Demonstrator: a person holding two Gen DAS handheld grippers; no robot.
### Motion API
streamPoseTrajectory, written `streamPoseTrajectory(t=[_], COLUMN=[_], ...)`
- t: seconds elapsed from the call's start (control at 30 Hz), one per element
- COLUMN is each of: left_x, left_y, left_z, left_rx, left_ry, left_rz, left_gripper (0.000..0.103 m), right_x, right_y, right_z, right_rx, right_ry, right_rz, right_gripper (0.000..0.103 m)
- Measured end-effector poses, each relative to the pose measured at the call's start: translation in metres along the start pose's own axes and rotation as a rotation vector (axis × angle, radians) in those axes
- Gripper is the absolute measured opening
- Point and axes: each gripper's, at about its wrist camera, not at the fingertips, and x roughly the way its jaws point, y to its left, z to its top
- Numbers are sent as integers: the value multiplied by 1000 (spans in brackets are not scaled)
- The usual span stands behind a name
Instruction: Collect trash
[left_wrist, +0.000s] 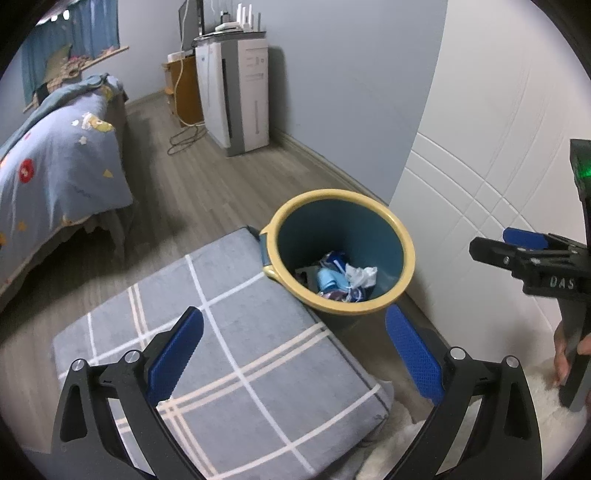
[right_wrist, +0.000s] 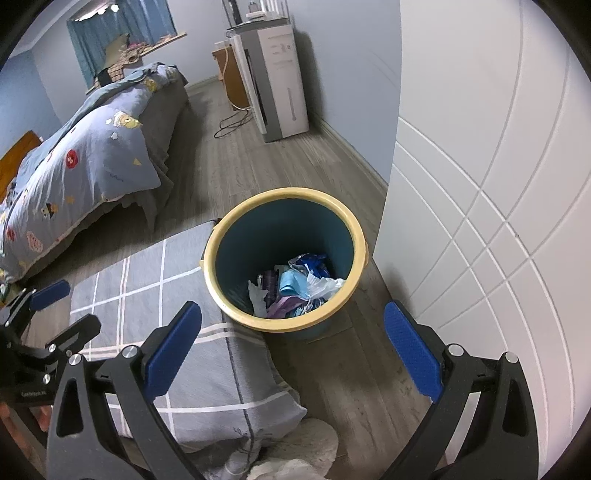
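Observation:
A blue trash bin with a yellow rim (left_wrist: 402, 236) (right_wrist: 212, 251) stands on the wood floor beside a white wardrobe. Crumpled wrappers and tissue (left_wrist: 341, 275) (right_wrist: 295, 284) lie in its bottom. My left gripper (left_wrist: 295, 354) is open and empty, above the grey cushion, short of the bin. My right gripper (right_wrist: 293, 350) is open and empty, just short of the bin. The right gripper also shows at the right edge of the left wrist view (left_wrist: 517, 247). The left gripper shows at the left edge of the right wrist view (right_wrist: 55, 314).
A grey checked cushion (left_wrist: 229, 354) (right_wrist: 177, 332) lies on the floor left of the bin. A white wardrobe (left_wrist: 498, 166) (right_wrist: 480, 184) stands right of it. A bed with a blue duvet (left_wrist: 55, 158) is at the left, a white appliance (left_wrist: 236, 96) against the far wall.

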Motion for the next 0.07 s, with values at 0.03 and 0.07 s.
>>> streamPoseTrajectory(t=[0.03,0.07], left_x=[-2,-5], left_y=[2,6], left_z=[0,0], left_rx=[2,2], left_ry=[-5,-13], left_rz=[5,8], left_gripper=[98,98], right_x=[2,4], right_y=[2,1], right_z=[0,1], right_rx=[20,39], right_ry=[6,12], right_rz=[1,3], right_gripper=[97,97])
